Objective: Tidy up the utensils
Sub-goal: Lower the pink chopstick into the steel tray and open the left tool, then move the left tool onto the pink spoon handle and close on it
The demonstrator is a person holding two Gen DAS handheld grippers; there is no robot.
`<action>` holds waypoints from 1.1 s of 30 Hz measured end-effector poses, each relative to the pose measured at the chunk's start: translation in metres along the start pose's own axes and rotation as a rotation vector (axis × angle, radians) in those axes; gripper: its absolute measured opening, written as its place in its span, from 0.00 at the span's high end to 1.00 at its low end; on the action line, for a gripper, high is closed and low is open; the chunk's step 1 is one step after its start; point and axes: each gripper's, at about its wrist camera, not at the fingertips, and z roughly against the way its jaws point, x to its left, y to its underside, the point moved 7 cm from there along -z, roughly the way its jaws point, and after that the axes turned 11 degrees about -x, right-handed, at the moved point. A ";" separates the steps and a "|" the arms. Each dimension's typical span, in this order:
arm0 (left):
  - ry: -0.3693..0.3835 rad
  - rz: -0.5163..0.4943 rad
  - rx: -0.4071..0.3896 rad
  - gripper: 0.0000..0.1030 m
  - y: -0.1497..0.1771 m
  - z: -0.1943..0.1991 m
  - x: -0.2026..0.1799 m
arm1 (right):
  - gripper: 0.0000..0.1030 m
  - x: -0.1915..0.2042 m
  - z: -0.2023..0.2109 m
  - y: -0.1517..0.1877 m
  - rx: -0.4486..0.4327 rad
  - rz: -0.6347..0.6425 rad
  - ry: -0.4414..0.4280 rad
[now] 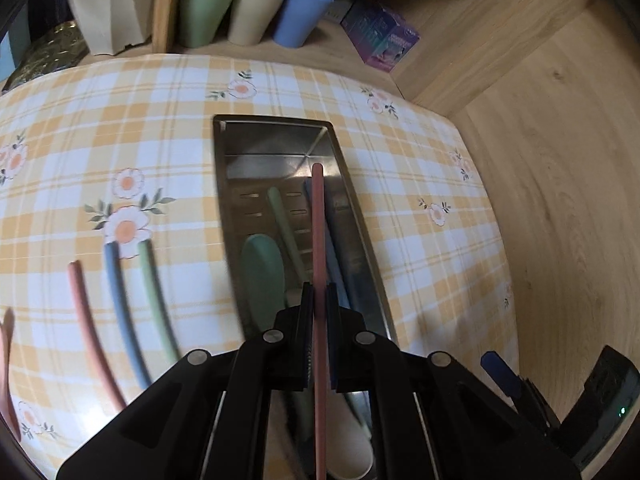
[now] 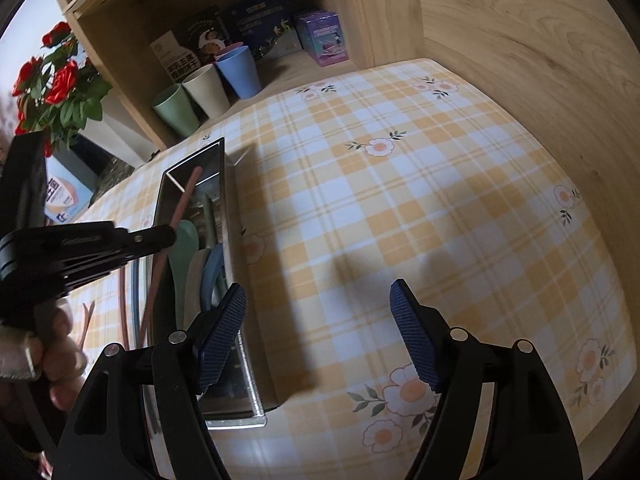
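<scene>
We see a pink chopstick clamped between the closed jaws of the left gripper, its thin shaft running forward over the long steel tray that lies on the checked tablecloth. Its far tip reaches towards the tray's far end, and its near end passes back beneath the gripper body. From the right wrist view the same chopstick slants above the tray, held off its floor.

Inside the tray lie a green spoon, a green stick and a blue stick; at the near end a pale spoon bowl shows under the gripper, and in the right wrist view a blue spoon rests beside a pale one.

Left of the tray, on the cloth, three more sticks lie side by side: pink, blue and green. Another pink piece sits at the left edge, too cut off for us to name.

The right gripper hangs just to the right of the tray, its blue pads spread wide with nothing between them, only bare cloth below.

Beyond the cloth, a wooden shelf holds green, cream and blue cups in a row, with boxes behind. A person's hand grips the left tool's handle.
</scene>
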 end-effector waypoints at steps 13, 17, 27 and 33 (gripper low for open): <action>0.063 -0.056 0.098 0.93 0.017 -0.022 -0.027 | 0.31 -0.010 0.000 0.002 0.003 -0.036 0.006; 0.068 -0.055 0.090 0.90 0.014 -0.014 -0.022 | 0.31 -0.006 0.004 0.002 0.001 -0.033 0.004; 0.135 -0.188 -0.033 0.88 -0.008 0.058 -0.002 | 0.31 0.021 0.015 0.006 -0.011 -0.037 -0.017; 0.099 -0.277 -0.117 0.86 -0.008 0.119 0.064 | 0.31 0.049 0.017 0.019 -0.005 -0.029 -0.051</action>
